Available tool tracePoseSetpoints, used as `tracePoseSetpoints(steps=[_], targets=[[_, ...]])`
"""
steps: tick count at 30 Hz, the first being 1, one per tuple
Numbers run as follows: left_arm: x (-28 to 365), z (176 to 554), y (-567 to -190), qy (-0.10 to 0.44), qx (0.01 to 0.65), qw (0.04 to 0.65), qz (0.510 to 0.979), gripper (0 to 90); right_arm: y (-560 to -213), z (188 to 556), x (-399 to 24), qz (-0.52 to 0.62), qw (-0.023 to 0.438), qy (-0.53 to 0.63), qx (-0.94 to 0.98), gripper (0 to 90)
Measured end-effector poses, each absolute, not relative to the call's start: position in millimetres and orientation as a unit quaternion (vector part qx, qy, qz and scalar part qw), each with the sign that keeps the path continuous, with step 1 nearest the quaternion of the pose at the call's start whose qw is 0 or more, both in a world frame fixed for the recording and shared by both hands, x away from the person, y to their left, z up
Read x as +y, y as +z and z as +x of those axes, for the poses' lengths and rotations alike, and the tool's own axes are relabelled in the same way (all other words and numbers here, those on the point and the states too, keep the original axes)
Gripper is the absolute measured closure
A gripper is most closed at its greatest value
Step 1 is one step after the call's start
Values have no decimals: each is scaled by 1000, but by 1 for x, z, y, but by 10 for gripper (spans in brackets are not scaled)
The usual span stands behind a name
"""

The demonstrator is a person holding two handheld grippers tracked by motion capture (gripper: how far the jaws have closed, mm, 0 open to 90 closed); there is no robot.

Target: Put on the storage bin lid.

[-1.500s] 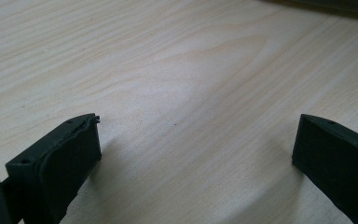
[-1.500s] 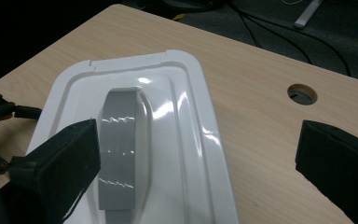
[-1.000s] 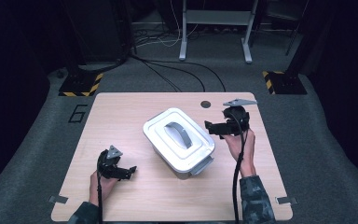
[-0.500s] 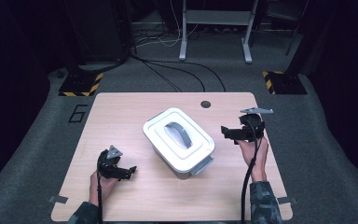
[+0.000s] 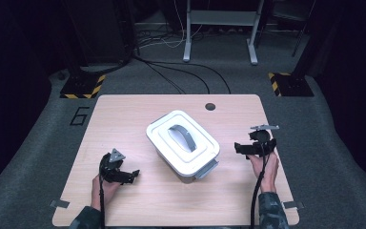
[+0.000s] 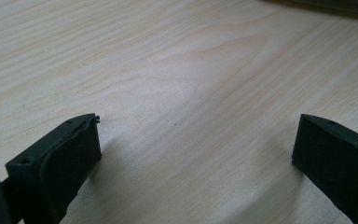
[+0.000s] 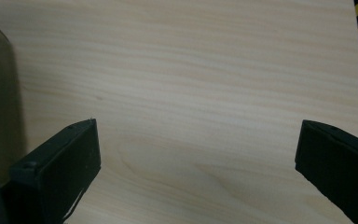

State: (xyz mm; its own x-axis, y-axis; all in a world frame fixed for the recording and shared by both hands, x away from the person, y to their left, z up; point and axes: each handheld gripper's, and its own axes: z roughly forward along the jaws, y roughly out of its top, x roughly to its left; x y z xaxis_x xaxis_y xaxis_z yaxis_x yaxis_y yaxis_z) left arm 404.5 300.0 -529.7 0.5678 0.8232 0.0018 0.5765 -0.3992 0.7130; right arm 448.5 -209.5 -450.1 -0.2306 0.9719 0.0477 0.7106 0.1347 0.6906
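A white lidded box (image 5: 182, 144) with a grey handle (image 5: 183, 137) on its lid sits mid-table, turned at an angle. My left gripper (image 5: 132, 175) rests low at the front left of the table, open, its jaws wide over bare wood (image 6: 196, 116). To the right of the box my right gripper (image 5: 238, 149) is held above the table, also open, with nothing between its jaws and bare wood (image 7: 200, 116) beneath. Neither gripper touches the box.
The light wooden table (image 5: 124, 114) has a dark round hole (image 5: 210, 106) near its far edge. Grey carpet surrounds it, with cables (image 5: 181, 76), desk legs and striped hazard-marked bases (image 5: 78, 88) beyond the far side.
My right gripper has drawn back from the box's right side, moving right and toward the front of the table. The left gripper has stayed put.
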Motion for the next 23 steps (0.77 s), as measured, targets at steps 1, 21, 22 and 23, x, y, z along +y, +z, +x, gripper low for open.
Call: tracePoseSetpoints(steps=[1,21,22,23], targets=[[300,405,-530,181,428,342,817,6,-456,448,-210,586,212,301,722,0],[299,405,-530,181,429,341,816,7,-528,415,-232,582,238,302,716,0],[299,405,-530,182,427,341,817,7,-528,415,-232,578,241,303,718,0],[299,405,-530,182,427,341,817,7,-529,415,-232,578,242,304,718,0]])
